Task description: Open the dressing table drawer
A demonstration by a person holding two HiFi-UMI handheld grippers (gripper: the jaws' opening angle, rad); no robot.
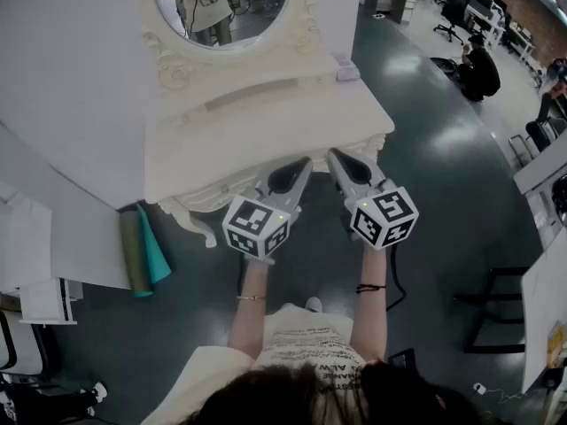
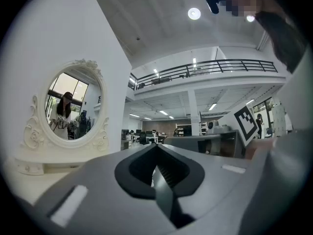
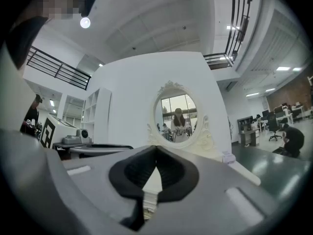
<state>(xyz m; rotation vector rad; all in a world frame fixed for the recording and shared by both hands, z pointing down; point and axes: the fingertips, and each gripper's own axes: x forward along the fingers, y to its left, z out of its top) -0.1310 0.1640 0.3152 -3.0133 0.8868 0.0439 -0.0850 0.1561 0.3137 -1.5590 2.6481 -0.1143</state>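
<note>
Dark, glossy floor runs through a big open hall, with desks and office chairs far off at 1 o'clock in the head view, where a person in black (image 1: 479, 67) crouches on the floor. At 12 o'clock a cream dressing table (image 1: 266, 135) stands against a white wall panel (image 1: 80, 78), and its oval mirror (image 1: 221, 7) sits in a carved frame. A small pale box (image 1: 346, 67) rests on the tabletop at the table's 2 o'clock corner. At 9 o'clock two rolls, one teal (image 1: 156, 251) and one olive (image 1: 133, 255), lean by the foot of the panel.

The person stands square to the table with both arms stretched forward. The left gripper (image 1: 306, 160) and the right gripper (image 1: 332, 153) lie level, side by side, and their tips reach the near edge of the tabletop at its middle. The marker cubes (image 1: 257, 227) sit at the rear ends, above the wrists.

Each gripper view shows that gripper's jaws closed, tip against tip, with nothing between them. Behind the right gripper's tips, the mirror stands straight ahead at 12 o'clock. From the left gripper, the mirror lies off at 9 o'clock.

The drawer is in the table's front, below the tabletop edge where the tips are. From above, only the carved apron (image 1: 208, 200) under that edge shows, so the drawer front itself cannot be made out.
</note>
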